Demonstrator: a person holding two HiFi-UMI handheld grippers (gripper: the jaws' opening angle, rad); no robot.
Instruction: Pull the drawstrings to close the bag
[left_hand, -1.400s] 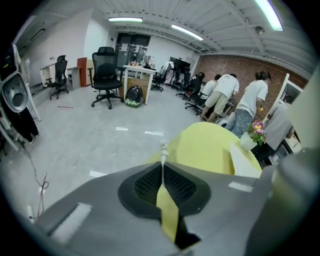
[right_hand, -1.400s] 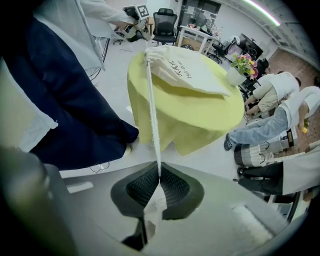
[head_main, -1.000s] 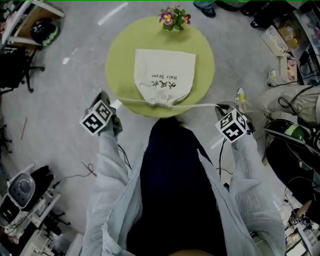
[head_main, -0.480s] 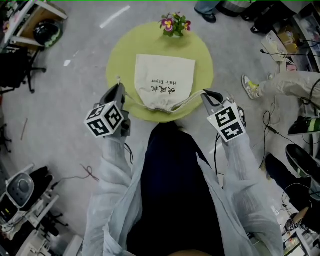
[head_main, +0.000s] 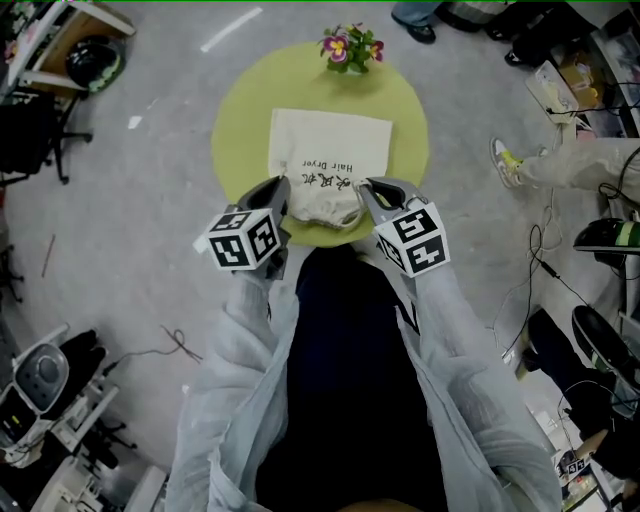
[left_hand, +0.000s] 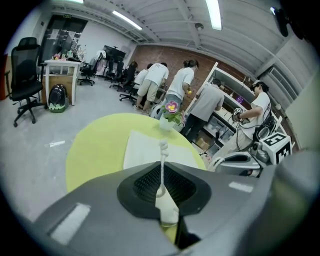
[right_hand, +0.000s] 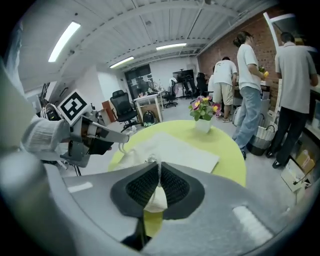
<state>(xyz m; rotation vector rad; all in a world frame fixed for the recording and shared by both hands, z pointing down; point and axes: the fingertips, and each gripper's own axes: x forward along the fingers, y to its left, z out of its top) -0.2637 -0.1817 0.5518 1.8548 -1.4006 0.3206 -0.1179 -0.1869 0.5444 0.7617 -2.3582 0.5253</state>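
A white cloth bag (head_main: 330, 160) printed "Hair Dryer" lies on the round green table (head_main: 240, 110), its gathered mouth (head_main: 326, 210) at the near rim. My left gripper (head_main: 280, 186) sits just left of the mouth, shut on a white drawstring (left_hand: 161, 167) that runs out from its pads to a knot. My right gripper (head_main: 363, 186) sits just right of the mouth, shut on the other drawstring (right_hand: 159, 172). The bag (left_hand: 150, 149) lies ahead of the left gripper (left_hand: 161, 181); beyond the right gripper (right_hand: 158, 184) lie the bag (right_hand: 172, 150) and the left gripper (right_hand: 102, 132).
A small vase of flowers (head_main: 349, 44) stands at the table's far rim. Several people (left_hand: 175, 90) work at shelves behind the table. A black chair (head_main: 30, 135) is at the left, cables and bags (head_main: 590, 240) lie on the floor at the right.
Both grippers have come in from wide apart to either side of the bag's mouth. The drawstrings, stretched taut sideways before, now lie short and slack.
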